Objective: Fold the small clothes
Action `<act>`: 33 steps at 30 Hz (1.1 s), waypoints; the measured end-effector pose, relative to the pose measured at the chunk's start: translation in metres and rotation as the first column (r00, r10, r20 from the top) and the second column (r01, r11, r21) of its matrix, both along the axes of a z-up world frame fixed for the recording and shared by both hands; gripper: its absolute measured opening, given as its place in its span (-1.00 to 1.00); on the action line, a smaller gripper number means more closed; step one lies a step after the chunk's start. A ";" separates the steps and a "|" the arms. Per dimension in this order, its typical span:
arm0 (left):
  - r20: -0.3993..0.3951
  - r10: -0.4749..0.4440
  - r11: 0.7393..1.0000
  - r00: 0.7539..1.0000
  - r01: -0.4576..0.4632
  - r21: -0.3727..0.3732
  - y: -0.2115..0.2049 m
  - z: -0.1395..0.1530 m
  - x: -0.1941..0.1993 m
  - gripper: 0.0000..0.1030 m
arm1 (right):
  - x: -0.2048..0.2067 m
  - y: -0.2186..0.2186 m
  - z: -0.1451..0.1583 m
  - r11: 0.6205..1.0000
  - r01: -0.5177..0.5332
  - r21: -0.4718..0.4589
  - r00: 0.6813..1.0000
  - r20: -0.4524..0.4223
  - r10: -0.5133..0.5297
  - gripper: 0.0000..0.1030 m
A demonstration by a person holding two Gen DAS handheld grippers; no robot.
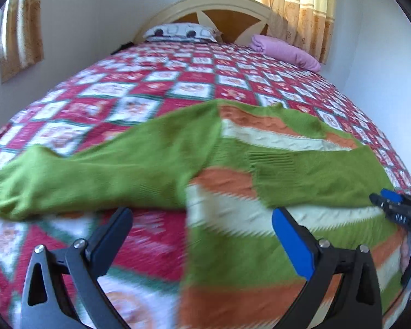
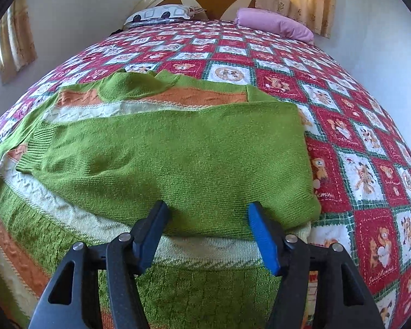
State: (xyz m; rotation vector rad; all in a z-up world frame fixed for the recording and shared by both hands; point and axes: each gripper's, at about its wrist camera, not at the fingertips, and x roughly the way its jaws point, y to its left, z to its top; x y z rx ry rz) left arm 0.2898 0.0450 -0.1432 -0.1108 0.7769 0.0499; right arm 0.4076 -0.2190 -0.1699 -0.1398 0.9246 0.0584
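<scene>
Both sets of jaws stand spread apart, gripping nothing. Left gripper hovers low over the near edge of the sweater, one finger above the bedspread, the other above the striped knit. Right gripper sits over the sweater, its fingers either side of the folded-over sleeve's lower edge; contact cannot be judged. Sweater: green with orange and cream bands, lying flat across the foot half of the bed. One sleeve is folded across the body; the other sleeve stretches out sideways onto the bedspread. Left view is motion-blurred. At the headboard end: patterned pillow and pink pillow, well apart from the sweater.
</scene>
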 end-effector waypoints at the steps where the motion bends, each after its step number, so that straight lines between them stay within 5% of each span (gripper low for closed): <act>1: 0.005 0.013 1.000 1.000 -0.013 0.015 0.010 0.002 -0.008 1.00 | -0.002 0.001 0.000 1.000 0.000 -0.005 1.000 0.006 0.000 0.22; 10: -0.014 0.256 0.966 0.966 -0.257 -0.022 0.126 0.003 -0.045 1.00 | -0.004 0.000 -0.001 1.000 0.000 0.010 1.000 0.024 -0.001 0.23; 16: -0.042 0.423 0.899 0.905 -0.425 -0.103 0.199 0.002 -0.063 0.98 | -0.004 0.000 -0.001 1.000 0.000 0.010 1.000 0.026 0.000 0.23; 23: -0.104 0.574 0.770 0.812 -0.578 -0.268 0.270 -0.014 -0.075 0.54 | -0.005 -0.001 0.000 1.000 0.001 0.006 0.999 0.034 -0.001 0.23; 26: -0.133 0.589 0.734 0.797 -0.597 -0.323 0.282 -0.023 -0.074 0.35 | -0.005 -0.001 0.000 1.000 0.001 0.006 0.999 0.035 -0.001 0.24; 33: -0.124 0.606 0.702 0.785 -0.602 -0.381 0.289 -0.027 -0.062 0.15 | -0.005 -0.002 0.000 1.000 0.002 0.007 0.999 0.038 -0.002 0.24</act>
